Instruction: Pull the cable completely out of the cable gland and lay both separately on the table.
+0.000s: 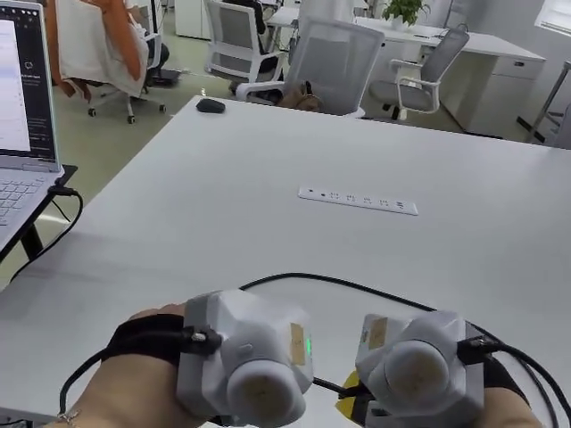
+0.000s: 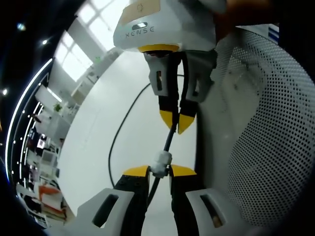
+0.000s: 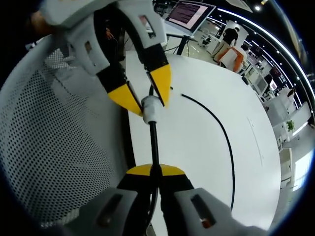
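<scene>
Surface (image 1: 268,178): white, cable (image 3: 153,142) slack beyond fingers.
Left gripper (image 2: 160,171): fingers clenched on cable gland (image 2: 161,163), anchoring it.
Right gripper (image 3: 152,171): fingers grasping cable opposite, for pulling apart.

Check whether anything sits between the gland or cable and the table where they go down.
Nothing visible does. The left gripper is shut on the gland, the right gripper on the cable, which runs through the gland. On the table next to them lies just the cable's own loop.
</scene>
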A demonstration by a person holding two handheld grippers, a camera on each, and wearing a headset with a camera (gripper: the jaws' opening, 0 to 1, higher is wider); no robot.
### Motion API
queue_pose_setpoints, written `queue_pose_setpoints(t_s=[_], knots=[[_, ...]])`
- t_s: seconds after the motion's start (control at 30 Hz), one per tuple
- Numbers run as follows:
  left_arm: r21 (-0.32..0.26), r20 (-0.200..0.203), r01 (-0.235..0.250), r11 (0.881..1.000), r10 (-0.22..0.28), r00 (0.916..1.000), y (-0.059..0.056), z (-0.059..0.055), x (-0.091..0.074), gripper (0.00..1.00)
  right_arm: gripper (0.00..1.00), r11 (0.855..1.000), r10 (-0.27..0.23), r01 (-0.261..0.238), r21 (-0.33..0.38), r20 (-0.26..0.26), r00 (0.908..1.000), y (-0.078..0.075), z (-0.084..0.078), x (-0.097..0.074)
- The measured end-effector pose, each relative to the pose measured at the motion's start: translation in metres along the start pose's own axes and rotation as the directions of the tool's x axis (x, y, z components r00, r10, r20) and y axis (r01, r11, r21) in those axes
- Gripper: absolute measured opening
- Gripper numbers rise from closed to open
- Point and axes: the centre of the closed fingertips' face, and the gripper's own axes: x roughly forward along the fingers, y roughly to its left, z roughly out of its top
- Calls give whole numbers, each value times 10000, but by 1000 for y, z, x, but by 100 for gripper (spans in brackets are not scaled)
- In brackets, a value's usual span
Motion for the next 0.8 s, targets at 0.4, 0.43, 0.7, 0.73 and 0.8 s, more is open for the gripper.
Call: queue_pose_setpoints(t_s=[0.4,0.43,0.7,0.73,0.8], knots=[[-203,11,-87,9998,87,10000,3,-3,-4,17,11,9936,622,-624,941,48,9980,12,0,-9],[-231,63,-93,9997,95,9999,3,-1,-4,17,13,9923,647,-685,1035,398,9971,13,9,-9],[-303,243,-161,9994,169,9996,5,3,-7,17,14,9969,41,-159,777,1496,9887,8,47,-17],[-341,284,-152,9993,162,9995,4,3,-8,17,13,9967,14,-151,799,1698,9855,7,51,-18],[-425,379,-139,9990,155,9992,3,6,-8,17,11,9971,9,-150,752,1842,9829,8,56,-19]])
